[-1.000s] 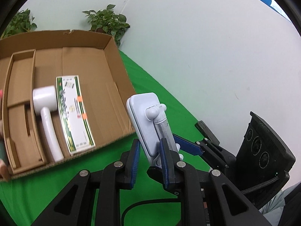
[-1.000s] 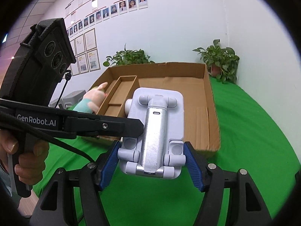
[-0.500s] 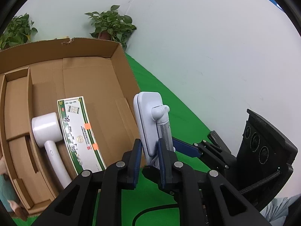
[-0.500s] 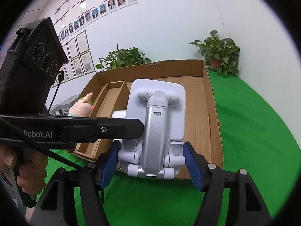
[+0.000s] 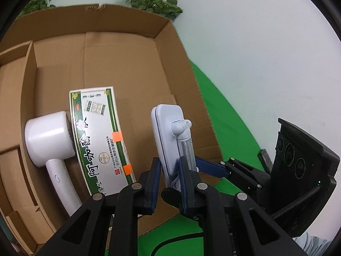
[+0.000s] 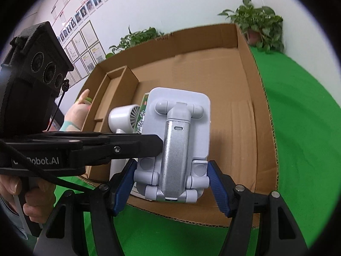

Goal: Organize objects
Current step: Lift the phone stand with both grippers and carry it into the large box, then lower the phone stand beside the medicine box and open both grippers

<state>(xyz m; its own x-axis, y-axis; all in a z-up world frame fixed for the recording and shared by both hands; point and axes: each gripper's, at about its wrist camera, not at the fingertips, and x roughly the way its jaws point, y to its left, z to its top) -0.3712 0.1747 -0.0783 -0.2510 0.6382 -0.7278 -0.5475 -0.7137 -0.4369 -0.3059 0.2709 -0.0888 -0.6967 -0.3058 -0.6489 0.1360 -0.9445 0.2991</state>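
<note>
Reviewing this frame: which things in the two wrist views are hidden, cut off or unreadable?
- Green-and-white box: right wrist view, mostly hidden behind the phone stand.
- Lint remover handle end: left wrist view, covered by the left gripper.
- Plush toy: right wrist view, largely blocked by the cardboard box wall and left gripper body.

Matt corrugated cardboard box (image 5: 127,64)

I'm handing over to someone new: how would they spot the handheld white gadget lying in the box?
Find the big open brown cardboard box on the green cloth. On its floor, beside the inner cardboard divider, lies a white plastic gadget with a round drum head and curved handle. It touches the flat green-and-white printed carton, and unlike the pale folding phone stand, no hand-held gripper holds it.
</note>
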